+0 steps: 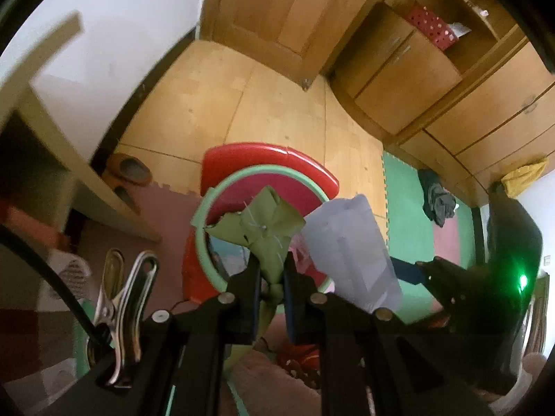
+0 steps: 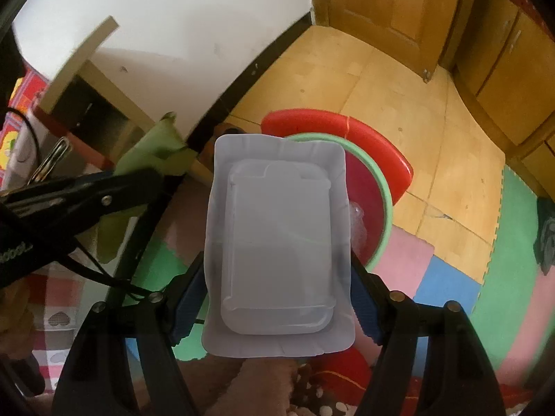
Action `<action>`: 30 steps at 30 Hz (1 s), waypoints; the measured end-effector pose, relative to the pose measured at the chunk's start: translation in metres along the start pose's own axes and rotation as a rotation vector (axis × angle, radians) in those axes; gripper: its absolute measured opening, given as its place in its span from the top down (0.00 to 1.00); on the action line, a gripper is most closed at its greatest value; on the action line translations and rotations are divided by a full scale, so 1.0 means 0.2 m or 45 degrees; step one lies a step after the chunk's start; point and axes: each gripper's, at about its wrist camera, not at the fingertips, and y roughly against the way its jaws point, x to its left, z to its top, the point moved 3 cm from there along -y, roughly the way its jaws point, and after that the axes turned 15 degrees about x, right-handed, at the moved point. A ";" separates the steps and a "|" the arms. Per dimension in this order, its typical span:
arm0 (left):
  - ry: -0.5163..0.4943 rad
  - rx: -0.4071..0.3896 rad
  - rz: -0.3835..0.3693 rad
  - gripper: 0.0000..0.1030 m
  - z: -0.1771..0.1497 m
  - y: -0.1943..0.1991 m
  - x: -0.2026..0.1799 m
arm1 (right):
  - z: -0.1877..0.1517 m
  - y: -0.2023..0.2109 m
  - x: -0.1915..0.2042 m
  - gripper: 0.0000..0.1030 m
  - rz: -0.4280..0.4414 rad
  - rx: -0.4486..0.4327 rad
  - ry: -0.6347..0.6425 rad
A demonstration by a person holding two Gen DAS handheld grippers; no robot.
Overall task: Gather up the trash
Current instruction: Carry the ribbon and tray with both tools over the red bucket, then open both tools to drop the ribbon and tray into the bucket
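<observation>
My left gripper is shut on a crumpled olive-green wrapper, which hangs over a round bin with a green rim and a red lid tipped back behind it. My right gripper holds a white paper tray by its long sides, jaws wide, pads pressed on it. The tray hovers just in front of the bin's green rim and red lid. From the left wrist, the tray shows to the right of the wrapper. From the right wrist, the wrapper shows at the left.
The bin stands on coloured foam mats beside wooden flooring. A wooden door and cabinets stand behind. Dark clothes lie on the green mat, a slipper by the wall, a pale shelf unit at left.
</observation>
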 end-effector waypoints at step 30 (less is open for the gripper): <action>0.059 0.188 0.046 0.56 0.29 -0.53 0.01 | 0.09 -0.30 -0.22 0.18 0.023 0.024 0.023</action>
